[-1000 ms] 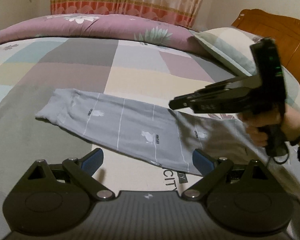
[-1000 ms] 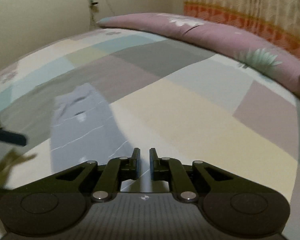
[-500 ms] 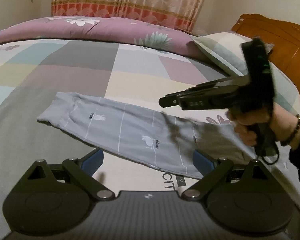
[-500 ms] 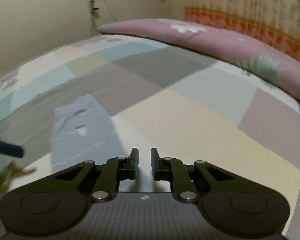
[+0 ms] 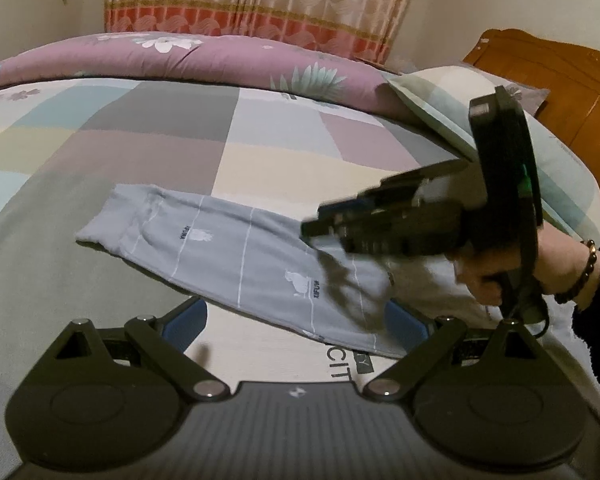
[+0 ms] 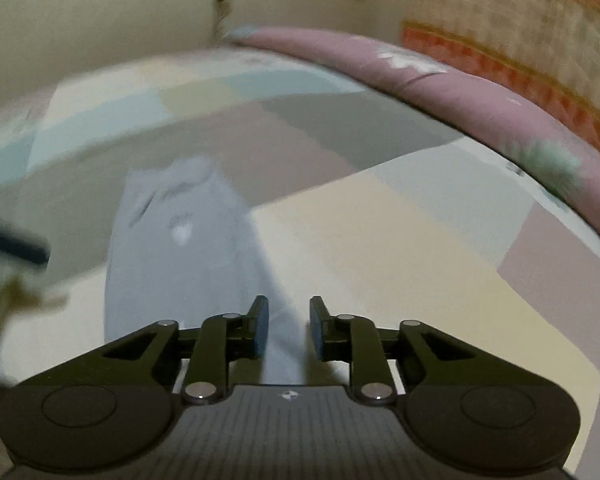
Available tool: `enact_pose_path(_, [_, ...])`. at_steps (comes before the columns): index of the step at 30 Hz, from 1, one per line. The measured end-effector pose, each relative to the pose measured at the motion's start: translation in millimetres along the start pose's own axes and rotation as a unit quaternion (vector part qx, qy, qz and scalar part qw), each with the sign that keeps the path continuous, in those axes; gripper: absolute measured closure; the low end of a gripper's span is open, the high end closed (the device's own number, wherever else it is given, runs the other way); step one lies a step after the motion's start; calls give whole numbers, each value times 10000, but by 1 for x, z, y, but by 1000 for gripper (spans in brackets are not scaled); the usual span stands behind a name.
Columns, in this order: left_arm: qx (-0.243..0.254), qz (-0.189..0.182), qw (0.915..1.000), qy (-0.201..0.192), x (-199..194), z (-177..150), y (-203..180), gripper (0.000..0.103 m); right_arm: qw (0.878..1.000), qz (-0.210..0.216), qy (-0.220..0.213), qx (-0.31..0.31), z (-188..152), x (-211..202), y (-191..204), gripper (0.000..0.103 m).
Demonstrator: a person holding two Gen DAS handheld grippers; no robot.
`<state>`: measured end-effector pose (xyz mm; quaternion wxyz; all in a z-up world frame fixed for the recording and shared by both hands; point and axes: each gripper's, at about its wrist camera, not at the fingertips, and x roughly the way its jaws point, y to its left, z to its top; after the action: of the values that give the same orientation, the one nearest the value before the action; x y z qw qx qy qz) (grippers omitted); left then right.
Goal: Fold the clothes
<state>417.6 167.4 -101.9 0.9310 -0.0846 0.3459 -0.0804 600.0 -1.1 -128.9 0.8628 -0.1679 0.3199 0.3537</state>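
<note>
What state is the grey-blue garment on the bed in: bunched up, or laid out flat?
Laid out flat. The grey-blue garment lies as one long narrow strip on the patchwork bedspread, without bunching; whether it is doubled over, cannot tell.

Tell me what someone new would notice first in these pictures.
The long grey garment lies flat across the patchwork bed, printed with small white animals. Above its near end hangs the right gripper, held in a hand; its jaws are opening with nothing between them. The left gripper sits wide open at the garment's near edge.
</note>
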Motion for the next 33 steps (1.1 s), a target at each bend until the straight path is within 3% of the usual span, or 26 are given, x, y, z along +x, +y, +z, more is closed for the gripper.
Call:
enact_pose_path(4, [-15, 6, 10000, 11, 1, 0, 2, 8, 9993, -148, 125, 327, 3, 13, -12, 75])
enact_pose_path(8, [-39, -4, 10000, -10, 0, 1, 3, 8, 9999, 33, 66, -115, -4, 8, 9, 75])
enact_pose_path(19, [-30, 28, 10000, 31, 1, 3, 5, 8, 9959, -97, -160, -886, -19, -4, 42, 74])
enact_pose_path(23, [-34, 5, 10000, -36, -3, 4, 6, 8, 9987, 228, -222, -396, -10, -7, 25, 74])
enact_pose_path(27, [-28, 32, 10000, 19, -1, 2, 7, 8, 9978, 356, -114, -545, -7, 3, 31, 74])
enact_pose_path(29, [-13, 54, 10000, 39, 0, 1, 7, 8, 9973, 347, -97, -638, -5, 8, 37, 76])
enact_pose_path(31, [-8, 115, 9999, 39, -1, 1, 8, 8, 9969, 390, -133, -670, -2, 11, 41, 94])
enact_pose_path(33, [-65, 94, 9999, 28, -2, 1, 12, 8, 9965, 353, -160, -736, 1, 13, 44, 97])
